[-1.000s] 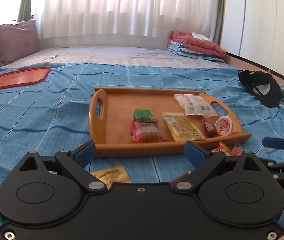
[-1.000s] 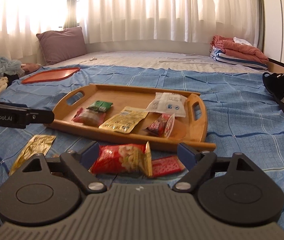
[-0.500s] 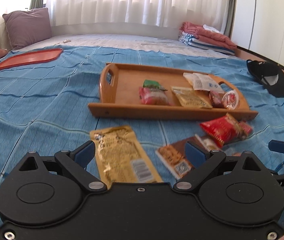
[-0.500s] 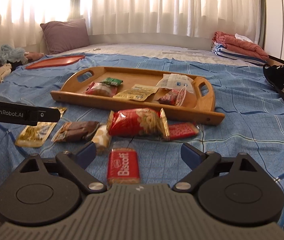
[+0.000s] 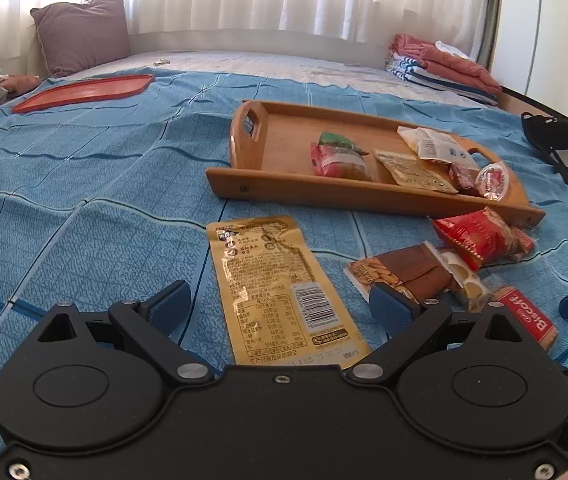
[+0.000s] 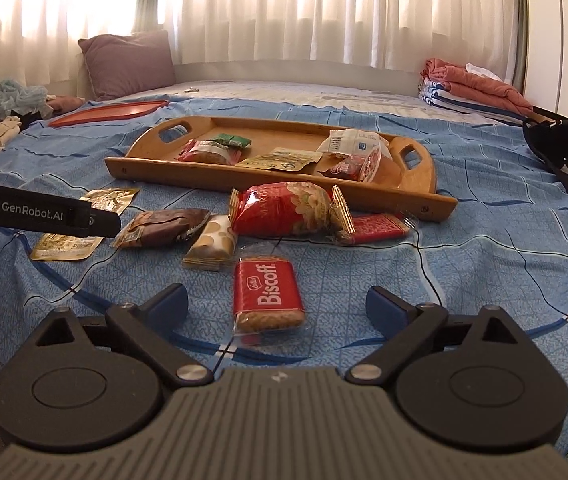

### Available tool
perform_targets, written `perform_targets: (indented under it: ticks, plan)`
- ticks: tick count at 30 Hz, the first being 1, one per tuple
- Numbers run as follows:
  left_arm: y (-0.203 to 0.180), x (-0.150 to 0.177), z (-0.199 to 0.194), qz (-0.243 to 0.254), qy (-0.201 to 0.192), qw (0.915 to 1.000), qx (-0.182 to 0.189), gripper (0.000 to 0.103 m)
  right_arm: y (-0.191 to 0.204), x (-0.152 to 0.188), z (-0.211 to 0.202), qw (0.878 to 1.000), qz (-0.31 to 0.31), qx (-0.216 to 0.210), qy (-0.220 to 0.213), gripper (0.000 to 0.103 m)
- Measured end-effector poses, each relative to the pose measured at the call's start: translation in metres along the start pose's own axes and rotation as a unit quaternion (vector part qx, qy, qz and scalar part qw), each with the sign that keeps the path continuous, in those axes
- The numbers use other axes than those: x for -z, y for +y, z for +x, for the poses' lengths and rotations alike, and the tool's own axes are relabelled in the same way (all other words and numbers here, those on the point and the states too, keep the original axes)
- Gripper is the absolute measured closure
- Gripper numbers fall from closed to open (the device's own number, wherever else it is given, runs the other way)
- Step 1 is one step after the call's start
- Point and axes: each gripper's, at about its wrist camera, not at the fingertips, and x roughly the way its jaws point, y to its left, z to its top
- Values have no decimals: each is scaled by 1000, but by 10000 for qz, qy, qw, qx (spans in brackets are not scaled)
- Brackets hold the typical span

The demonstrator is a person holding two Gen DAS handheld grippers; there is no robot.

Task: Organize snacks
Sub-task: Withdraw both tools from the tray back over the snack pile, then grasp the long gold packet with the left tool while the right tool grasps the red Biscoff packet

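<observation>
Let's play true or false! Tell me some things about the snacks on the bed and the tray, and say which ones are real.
1. The wooden tray already has snacks in it. True.
2. The Biscoff biscuit lies in the tray. False: it lies on the blue bedspread, in front of the right gripper.
3. The left gripper squeezes the long gold packet. False: its fingers stand wide apart, not pressing it.
4. A big red snack bag lies just in front of the tray. True.
5. The tray is made of orange plastic. False: it is wooden.
</observation>
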Motion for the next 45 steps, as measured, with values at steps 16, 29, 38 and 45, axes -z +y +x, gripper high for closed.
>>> perform_targets:
  ticks: [16,29,38,45]
  plan:
    - [-12,8,4,153,-43,9995,-274,5,4,5,2,9999,65,138,-35,4]
    - [-10,0,1,148,71,9997,-199,37,6,4,-1,9998,164,82,-71,8]
    - [-10,-1,-6,163,-83,9995,-249,49,10,3,-4,9999,62,-44,-148,39]
    - [-7,-3,-5,149,-52,9997,-183,45,18,-1,-2,9998,-159,-101,-118,60]
